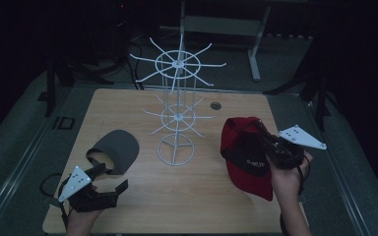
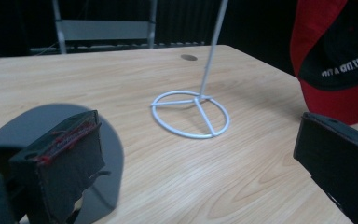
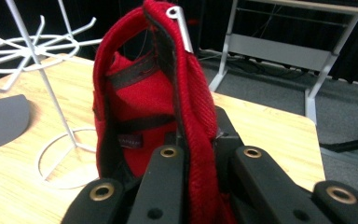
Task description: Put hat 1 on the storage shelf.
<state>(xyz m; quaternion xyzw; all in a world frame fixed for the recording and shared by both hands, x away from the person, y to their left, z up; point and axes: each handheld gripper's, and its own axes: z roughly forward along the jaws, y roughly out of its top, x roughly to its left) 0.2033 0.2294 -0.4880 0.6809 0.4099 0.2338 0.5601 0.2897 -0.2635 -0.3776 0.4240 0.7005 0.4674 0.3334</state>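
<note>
The left gripper (image 1: 109, 183) hangs low over the table (image 1: 142, 206) with jaws wide apart and empty, just beside the grey cap (image 1: 118, 147). The white rack (image 1: 176, 118) stands in the middle. On the right, the right gripper (image 1: 263, 142) is clamped on the red cap (image 1: 246, 174), held above the table.

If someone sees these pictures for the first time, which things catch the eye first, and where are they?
The red cap stands out most: the right tongs are shut on it, above the table's right side. In the middle stands a white wire rack with hooks spreading out. A grey cap lies at the left, just ahead of the open left tongs.
</note>
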